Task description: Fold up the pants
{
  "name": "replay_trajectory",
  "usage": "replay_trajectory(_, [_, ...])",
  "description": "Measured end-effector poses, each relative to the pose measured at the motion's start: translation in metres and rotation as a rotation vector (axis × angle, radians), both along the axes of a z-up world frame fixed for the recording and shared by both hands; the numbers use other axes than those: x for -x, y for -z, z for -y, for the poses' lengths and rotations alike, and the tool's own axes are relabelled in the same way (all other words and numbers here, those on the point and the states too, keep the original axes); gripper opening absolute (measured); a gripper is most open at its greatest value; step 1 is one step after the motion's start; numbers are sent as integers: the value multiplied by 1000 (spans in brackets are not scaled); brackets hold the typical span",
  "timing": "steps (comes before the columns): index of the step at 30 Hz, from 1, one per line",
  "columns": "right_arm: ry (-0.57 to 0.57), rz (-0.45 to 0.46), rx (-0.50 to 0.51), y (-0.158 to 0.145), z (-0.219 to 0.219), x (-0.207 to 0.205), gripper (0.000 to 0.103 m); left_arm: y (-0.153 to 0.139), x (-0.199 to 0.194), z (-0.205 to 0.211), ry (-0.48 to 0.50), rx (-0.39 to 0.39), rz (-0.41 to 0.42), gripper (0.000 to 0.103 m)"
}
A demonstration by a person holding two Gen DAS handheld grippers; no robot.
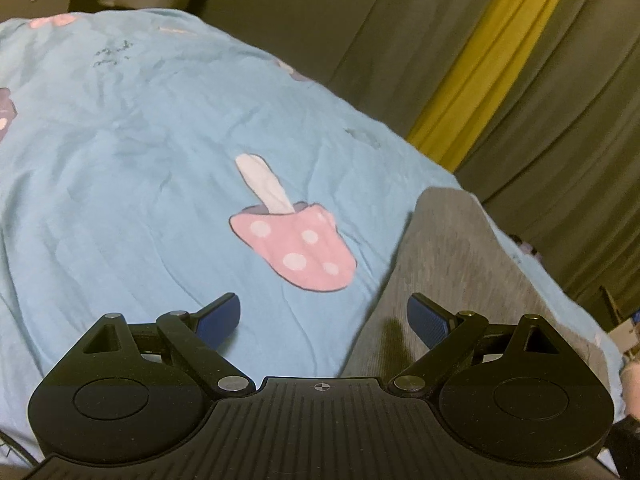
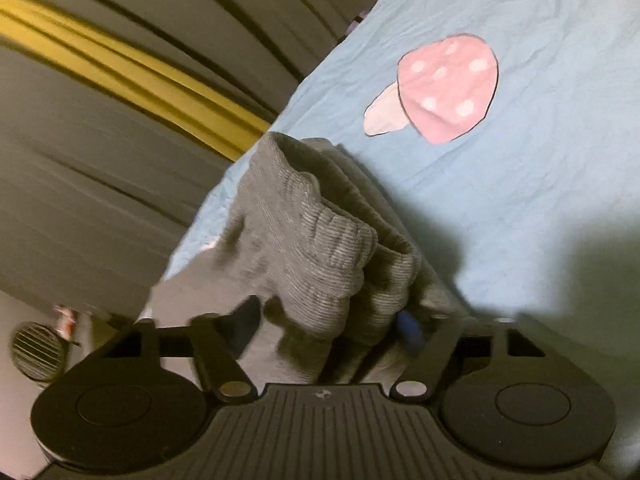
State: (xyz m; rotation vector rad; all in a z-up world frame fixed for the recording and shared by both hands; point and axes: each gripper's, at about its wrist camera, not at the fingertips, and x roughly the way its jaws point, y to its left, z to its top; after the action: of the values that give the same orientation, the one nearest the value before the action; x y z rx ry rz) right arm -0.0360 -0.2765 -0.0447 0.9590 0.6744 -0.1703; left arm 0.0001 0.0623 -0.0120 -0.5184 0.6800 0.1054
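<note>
Left wrist view shows the left gripper (image 1: 324,320) hovering over a blue mushroom-print bedsheet (image 1: 140,152) with its jaws spread wide and nothing between them. Its left pad sits above bare sheet beside a pink mushroom print (image 1: 296,252); its right pad sits above the grey pants (image 1: 448,256). From here the pants run as a flat grey band from the gripper's right side up toward the bed edge, so their long axis heads away along that edge, with the grey and yellow curtains (image 1: 500,60) behind.

Right wrist view shows the right gripper (image 2: 328,320) with a bunched, ribbed end of the pants between its fingers, the cloth rising in a thick fold ahead of them. The blue pads are mostly hidden by fabric, so I cannot tell whether they pinch it or merely bracket it.

The risk, as I judge it, is that the thick wad slips out if the hold is loose, dropping the fold askew. The pants also lie close to the bed edge, so a careless drag could pull them over it.
</note>
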Motion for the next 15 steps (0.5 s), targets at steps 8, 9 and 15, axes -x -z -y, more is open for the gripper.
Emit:
replay_trajectory(8, [-47,100,12,-24,2,17,38,0,1,3,14,-17,-10,96])
replay_trajectory(9, [-46,92,22,-20,4,16,39,0,1,3,18,-21,-13,96])
replay_trajectory(15, [-47,-37,37,-14,13,13,61,2,-4,11,47,-57,-52,96])
